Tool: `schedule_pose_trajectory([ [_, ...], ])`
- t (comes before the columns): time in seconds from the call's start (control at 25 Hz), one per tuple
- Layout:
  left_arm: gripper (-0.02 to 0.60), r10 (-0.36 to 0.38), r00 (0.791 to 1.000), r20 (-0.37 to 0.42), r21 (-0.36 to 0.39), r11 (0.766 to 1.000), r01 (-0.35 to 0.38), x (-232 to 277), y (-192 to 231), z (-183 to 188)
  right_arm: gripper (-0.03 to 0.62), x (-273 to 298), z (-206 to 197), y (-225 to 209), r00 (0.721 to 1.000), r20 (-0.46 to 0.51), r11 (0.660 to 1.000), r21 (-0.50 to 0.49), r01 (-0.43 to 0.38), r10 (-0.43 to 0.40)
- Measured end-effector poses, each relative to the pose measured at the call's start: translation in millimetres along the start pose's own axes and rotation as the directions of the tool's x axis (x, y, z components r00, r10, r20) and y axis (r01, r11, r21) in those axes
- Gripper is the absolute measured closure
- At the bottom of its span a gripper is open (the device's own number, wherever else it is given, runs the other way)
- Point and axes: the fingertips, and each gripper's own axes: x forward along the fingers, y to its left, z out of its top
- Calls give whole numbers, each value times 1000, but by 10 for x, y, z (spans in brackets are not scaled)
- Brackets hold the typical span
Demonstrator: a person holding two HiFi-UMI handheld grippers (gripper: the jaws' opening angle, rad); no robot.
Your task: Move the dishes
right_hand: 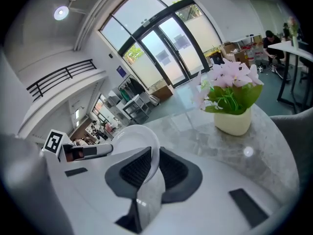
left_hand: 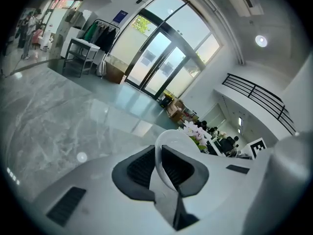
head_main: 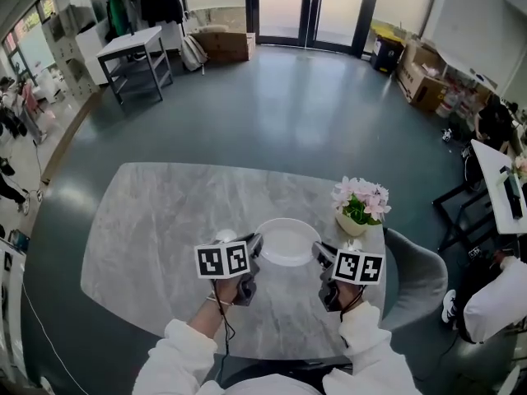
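Note:
A white plate (head_main: 286,242) is held just over the grey marble table (head_main: 156,237), between both grippers. My left gripper (head_main: 257,245) is shut on the plate's left rim, and my right gripper (head_main: 317,252) is shut on its right rim. In the left gripper view the plate (left_hand: 168,148) stands edge-on between the dark pads (left_hand: 141,169), with the left gripper (left_hand: 159,166) clamped on it. In the right gripper view the plate (right_hand: 132,140) is likewise pinched by the right gripper (right_hand: 155,169).
A cream pot of pink flowers (head_main: 361,206) stands on the table just right of the plate, large in the right gripper view as the flower pot (right_hand: 234,102). A grey chair (head_main: 420,274) is at the table's right edge. A person (head_main: 494,299) sits farther right.

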Motion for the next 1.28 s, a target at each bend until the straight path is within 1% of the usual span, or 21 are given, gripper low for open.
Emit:
schedule_pose_trajectory([
  [0.2,552,8,1000,-8,34,999,-7,391,31,326,491,254,389,-187,1000,11,1000,-11,11,-11],
  [0.4,551,28,999,-26,44,999,-27,791,203,446,491,581,566,-431,999,9,999,-12,41,-41],
  [0.64,549,67,996,-63,59,996,-64,1192,503,394,487,991,483,-743,996,-24,996,25,87,-86],
  [0.84,548,109,989,-96,54,993,-104,1415,736,262,482,1249,350,-935,988,-62,990,19,140,-139],
  [1.0,546,117,987,-113,48,992,-113,1568,852,193,482,1380,322,-1047,986,-76,988,31,153,-150],
  [1.28,540,179,972,-151,97,981,-165,1704,1001,120,482,1540,265,-1139,977,-106,982,13,186,-184],
])
